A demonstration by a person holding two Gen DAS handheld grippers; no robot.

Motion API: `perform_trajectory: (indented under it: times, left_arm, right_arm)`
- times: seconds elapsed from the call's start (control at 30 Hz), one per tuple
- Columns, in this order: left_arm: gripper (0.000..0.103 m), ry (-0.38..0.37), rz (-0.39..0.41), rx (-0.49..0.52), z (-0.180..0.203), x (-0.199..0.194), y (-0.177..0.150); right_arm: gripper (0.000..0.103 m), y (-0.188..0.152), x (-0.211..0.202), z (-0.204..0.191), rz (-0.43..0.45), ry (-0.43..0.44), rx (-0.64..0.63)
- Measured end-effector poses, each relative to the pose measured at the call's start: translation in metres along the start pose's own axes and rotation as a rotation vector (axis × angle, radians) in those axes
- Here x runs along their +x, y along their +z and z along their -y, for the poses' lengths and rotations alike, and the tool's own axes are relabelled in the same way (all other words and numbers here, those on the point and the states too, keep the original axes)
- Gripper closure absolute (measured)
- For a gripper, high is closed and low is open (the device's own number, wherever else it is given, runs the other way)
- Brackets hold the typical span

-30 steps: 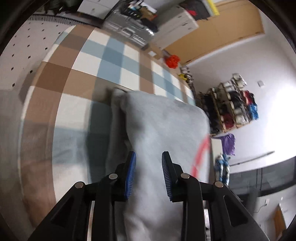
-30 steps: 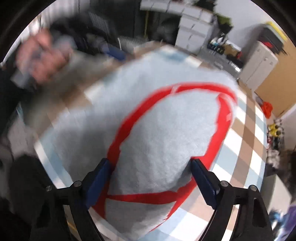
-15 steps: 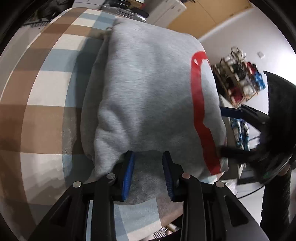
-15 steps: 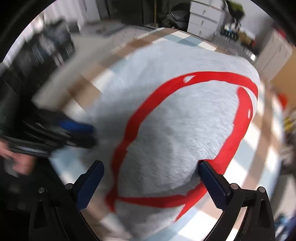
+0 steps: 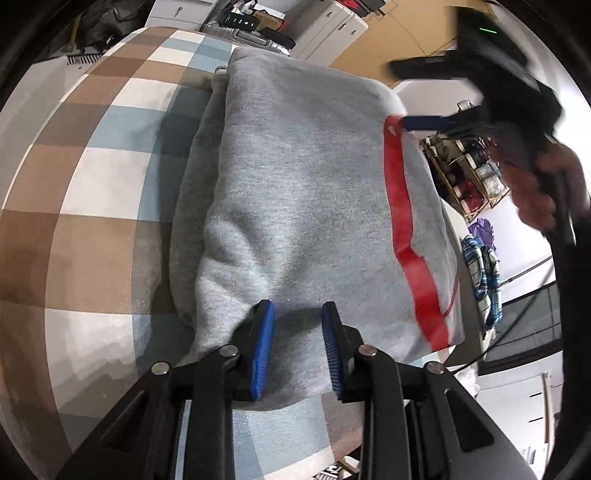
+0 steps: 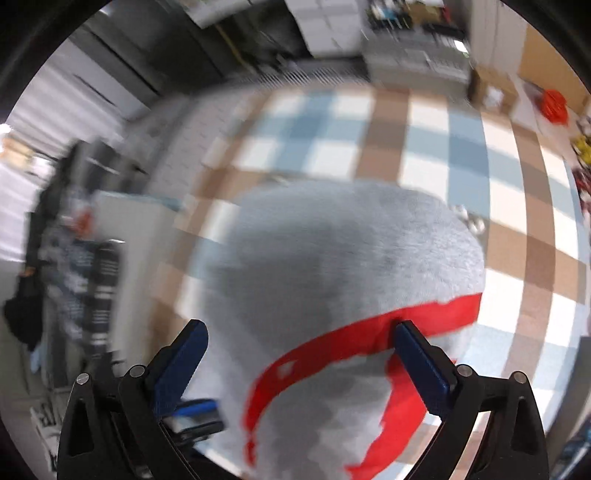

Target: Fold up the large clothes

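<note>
Two grippers with black arms and blue pads work over a folded grey sweatshirt with a red printed band, which lies on a checked cloth of brown, white and pale blue squares. The garment sits toward the near right part of the cloth, its folded edges stacked along its left side.

From the left wrist camera, the left gripper sits at the near edge of the sweatshirt, its pads a little apart with grey fabric lying between and under them; whether they actually grip the fabric cannot be told. At the far right corner of the garment, the right gripper appears blurred, one blue pad touching the red band, held by a bare hand.

From the right wrist camera, the right gripper has its pads spread wide, straddling the sweatshirt; the right pad rests against the red band.

Around the cloth: white drawer units and a silver case beyond the far edge, a wooden shelf rack of small items to the right, and an orange-red object past the far right corner. No writing can be read.
</note>
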State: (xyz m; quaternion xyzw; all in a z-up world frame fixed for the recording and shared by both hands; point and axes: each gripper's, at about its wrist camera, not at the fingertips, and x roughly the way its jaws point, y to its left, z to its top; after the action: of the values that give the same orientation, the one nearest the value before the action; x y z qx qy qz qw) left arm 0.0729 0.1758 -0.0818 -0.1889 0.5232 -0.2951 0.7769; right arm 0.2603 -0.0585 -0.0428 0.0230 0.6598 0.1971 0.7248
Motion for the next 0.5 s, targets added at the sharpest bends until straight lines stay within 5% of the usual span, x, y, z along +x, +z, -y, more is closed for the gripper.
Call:
perform_trajectory:
  times: [0.1,0.27,0.4,0.5]
  left_arm:
    - [0.088,0.014,0.002,0.040,0.001,-0.001,-0.001]
    - [0.088,-0.003,0.004,0.032,-0.004,-0.003,0.003]
    - [0.088,0.009,0.007,0.041,0.000,-0.005,0.001]
    - [0.088,0.028,0.011,0.056,0.005,-0.005,0.000]
  right_arm:
    - [0.000,0.008,0.040,0.007,-0.114,-0.078,0.019]
    - [0.000,0.009,0.070,0.002,-0.153,-0.201,-0.021]
    - [0.000,0.011,0.057,-0.010,-0.183,-0.239,-0.079]
    - [0.000,0.015,0.012,-0.036,-0.071,-0.235,-0.204]
